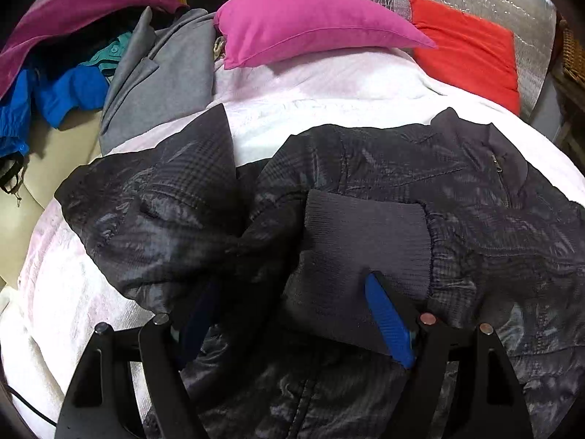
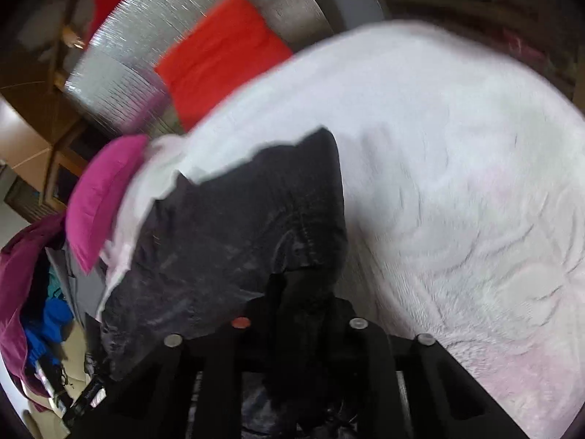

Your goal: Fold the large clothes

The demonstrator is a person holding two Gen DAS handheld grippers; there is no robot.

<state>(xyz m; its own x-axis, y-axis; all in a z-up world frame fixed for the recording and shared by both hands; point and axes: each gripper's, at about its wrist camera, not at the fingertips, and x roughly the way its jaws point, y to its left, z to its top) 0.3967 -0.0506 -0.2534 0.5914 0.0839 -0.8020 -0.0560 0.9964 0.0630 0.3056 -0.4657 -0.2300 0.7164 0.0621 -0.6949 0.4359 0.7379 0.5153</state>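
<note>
Two close downward wrist views, shared jacket [image 1: 365, 183]

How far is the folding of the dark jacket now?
Done: one sleeve's ribbed cuff lies folded across the dark jacket on the white cover. In hand: the right gripper is shut on jacket fabric; the left gripper is open over the cuff. Left: the other sleeve, body folds, pile.
</note>
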